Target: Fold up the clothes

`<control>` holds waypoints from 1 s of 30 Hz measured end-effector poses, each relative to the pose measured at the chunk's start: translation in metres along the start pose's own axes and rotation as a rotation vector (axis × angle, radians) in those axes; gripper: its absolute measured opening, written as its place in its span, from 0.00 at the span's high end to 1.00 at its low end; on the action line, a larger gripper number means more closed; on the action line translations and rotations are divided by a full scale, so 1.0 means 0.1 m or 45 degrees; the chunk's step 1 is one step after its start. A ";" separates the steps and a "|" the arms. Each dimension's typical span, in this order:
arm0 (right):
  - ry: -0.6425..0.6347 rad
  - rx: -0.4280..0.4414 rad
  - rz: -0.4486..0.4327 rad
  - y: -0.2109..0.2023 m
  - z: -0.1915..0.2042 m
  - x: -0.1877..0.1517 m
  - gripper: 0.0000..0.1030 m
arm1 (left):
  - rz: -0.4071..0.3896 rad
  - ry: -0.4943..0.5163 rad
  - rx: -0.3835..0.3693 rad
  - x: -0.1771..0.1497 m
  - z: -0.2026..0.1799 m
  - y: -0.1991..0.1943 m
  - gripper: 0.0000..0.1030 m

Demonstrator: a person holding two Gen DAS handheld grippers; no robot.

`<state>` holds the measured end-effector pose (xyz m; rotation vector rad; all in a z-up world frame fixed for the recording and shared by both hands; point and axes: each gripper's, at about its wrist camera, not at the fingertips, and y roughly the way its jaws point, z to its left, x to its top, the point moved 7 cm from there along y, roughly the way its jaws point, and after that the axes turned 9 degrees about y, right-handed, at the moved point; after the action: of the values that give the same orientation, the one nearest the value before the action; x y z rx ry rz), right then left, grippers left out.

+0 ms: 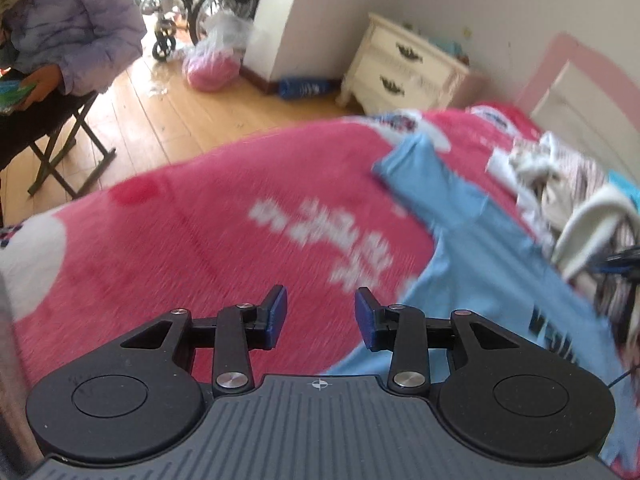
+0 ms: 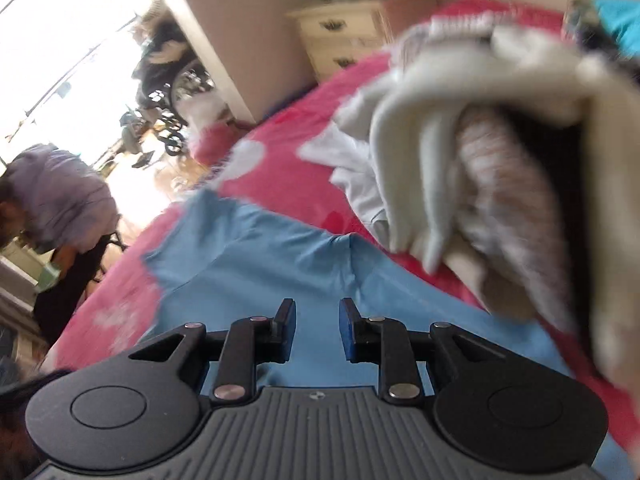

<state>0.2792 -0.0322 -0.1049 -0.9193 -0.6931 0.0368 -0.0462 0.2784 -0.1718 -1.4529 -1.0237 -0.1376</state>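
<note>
Light blue shirt (image 1: 460, 216) lay spread on red blanket (image 1: 224, 224), landmark for all below. Left gripper (image 1: 321, 317) hovered over blanket just beside shirt's edge, jaws spread, nothing between them. Right gripper (image 2: 317, 330) hovered over shirt (image 2: 256, 256), jaws parted with a narrower gap, nothing pinched. Heap of pale and striped clothes (image 2: 472, 152) crowded blanket's far side, touching shirt's edge. Cream nightstand (image 1: 404, 68) stood beyond blanket. Seated person in lilac jacket (image 1: 76, 28) off blanket's side, on wooden floor (image 1: 168, 116). Wheelchair (image 1: 216, 4) and pink-filled bag (image 1: 212, 68) further off. Both views motion-blurred.
</note>
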 end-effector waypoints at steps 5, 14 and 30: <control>-0.142 0.011 -0.213 -1.43 0.34 -0.15 0.72 | 0.092 0.109 0.031 -0.10 0.08 -0.10 0.64; -0.186 0.283 0.291 -0.97 0.86 -1.60 0.61 | 0.081 0.337 0.080 -0.16 -0.05 -0.43 0.63; -0.327 -0.193 0.701 -0.19 0.62 -3.46 0.63 | 0.406 0.501 0.267 -0.78 0.21 -0.22 0.62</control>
<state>-0.0325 -0.1083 -0.2501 -1.2443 -0.6659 0.6061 -0.1165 0.2538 -0.2093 -1.3118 -0.4658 -0.0777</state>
